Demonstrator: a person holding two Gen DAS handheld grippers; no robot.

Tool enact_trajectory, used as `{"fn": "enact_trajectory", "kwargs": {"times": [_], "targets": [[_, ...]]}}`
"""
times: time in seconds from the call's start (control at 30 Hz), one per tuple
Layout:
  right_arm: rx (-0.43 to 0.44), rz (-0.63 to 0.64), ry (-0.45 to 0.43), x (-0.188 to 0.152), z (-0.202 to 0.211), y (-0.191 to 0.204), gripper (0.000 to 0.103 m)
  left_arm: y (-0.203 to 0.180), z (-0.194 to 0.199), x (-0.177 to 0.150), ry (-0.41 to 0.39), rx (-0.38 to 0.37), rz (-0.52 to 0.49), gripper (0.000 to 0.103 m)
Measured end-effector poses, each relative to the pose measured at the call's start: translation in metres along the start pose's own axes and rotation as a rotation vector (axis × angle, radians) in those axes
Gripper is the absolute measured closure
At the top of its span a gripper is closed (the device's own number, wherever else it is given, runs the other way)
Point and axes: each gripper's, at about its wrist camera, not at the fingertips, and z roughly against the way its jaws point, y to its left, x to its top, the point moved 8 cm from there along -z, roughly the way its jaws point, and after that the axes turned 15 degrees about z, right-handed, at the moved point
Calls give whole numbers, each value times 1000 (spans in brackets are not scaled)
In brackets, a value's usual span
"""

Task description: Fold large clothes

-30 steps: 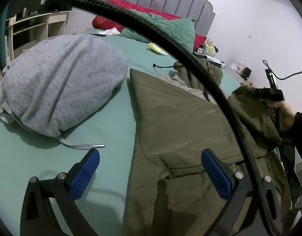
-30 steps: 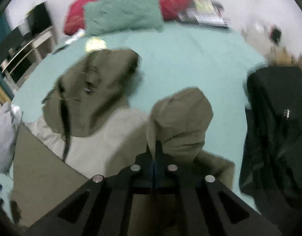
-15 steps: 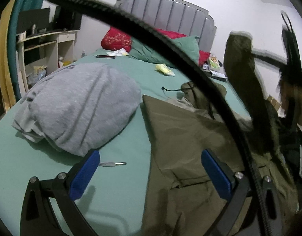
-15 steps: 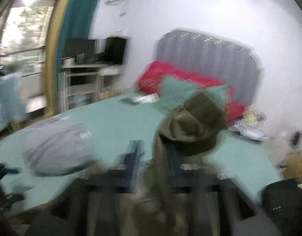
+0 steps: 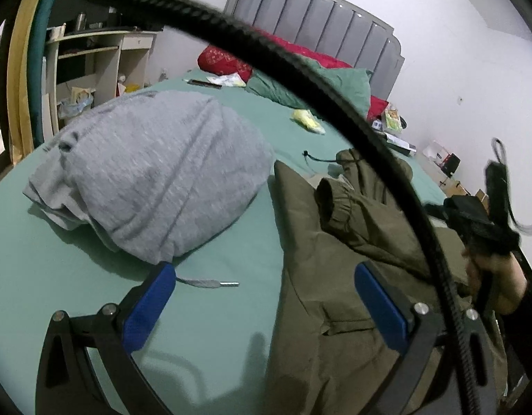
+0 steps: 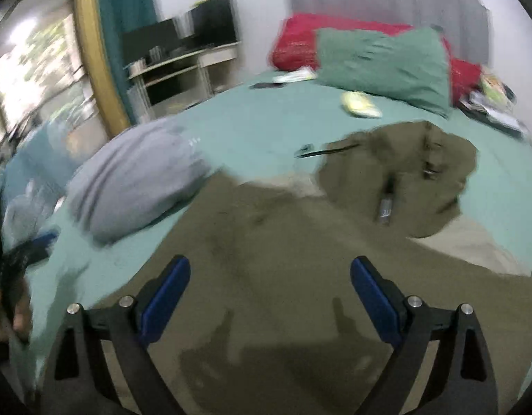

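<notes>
An olive jacket (image 5: 335,311) lies spread on the green bed. One sleeve is folded across its body, cuff (image 5: 335,197) pointing toward the grey garment. The hood (image 6: 404,173) lies toward the pillows. My left gripper (image 5: 262,276) hovers open over the jacket's left edge and the sheet, holding nothing. My right gripper (image 6: 270,266) is above the jacket's body, its jaws opening with nothing between them. In the left wrist view, the hand (image 5: 491,269) that holds the right gripper is at the right edge.
A bunched grey sweatshirt (image 5: 155,173) lies left of the jacket, its drawstring tip (image 5: 228,283) on the sheet. A green pillow (image 6: 383,65) and red pillows (image 6: 297,45) sit at the headboard. A shelf unit (image 5: 93,65) stands left. A black cable (image 5: 335,97) arcs across the left wrist view.
My right gripper, shut on the sleeve, swung it up and across the jacket, then let go and opened. The sleeve now lies on the jacket's body. My left gripper rose a little.
</notes>
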Motion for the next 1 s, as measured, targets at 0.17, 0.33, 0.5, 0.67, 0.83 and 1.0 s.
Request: {"fn": "enact_trajectory", "kwargs": {"times": [0.17,0.33,0.5,0.67,0.83,1.0], "targets": [[87,-127,112,-23,-67,-6,11,-6,-14,-6,15,18,-27,0],[403,77,218,-50,-74,74,15,-7,-22,-8,13,41,-45,0],[187,134,4,13,-31,0,19,-10,-24,-8,-8,56,-57,0],[-188,-51,-34,46,-43,-157,15,-10,-28,-11,-14,75,-89,0],[-181,-368,-85,27,-78,-255,6,-8,-34,-16,5,62,-96,0],[129,-474,-194,36,-99,-237,51,-5,-47,-32,66,66,-107,0]]}}
